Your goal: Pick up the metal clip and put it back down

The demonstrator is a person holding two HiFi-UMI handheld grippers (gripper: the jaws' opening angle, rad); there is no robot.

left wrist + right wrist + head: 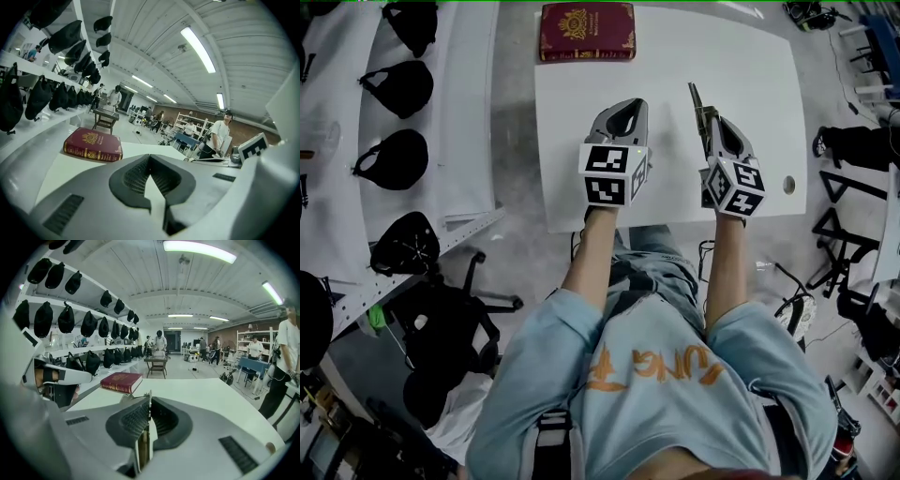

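Note:
My right gripper [706, 114] hovers over the right half of the white table [675, 56], shut on the metal clip [695, 99]. The thin, dull clip pokes out forward past the fingertips. In the right gripper view the clip [143, 444] stands edge-on between the closed pads of the right gripper [150, 398]. My left gripper [629, 103] is beside it over the table's middle. Its pads meet at the tip with nothing between them, as the left gripper view [150, 157] shows. A dark red book [586, 31] lies at the table's far edge, ahead of the left gripper [93, 145].
White shelves with several black caps [398, 89] run along the left of the table. A black office chair [441, 319] stands at the near left. A small round hole [788, 185] sits near the table's right edge. People stand far off in the room [161, 341].

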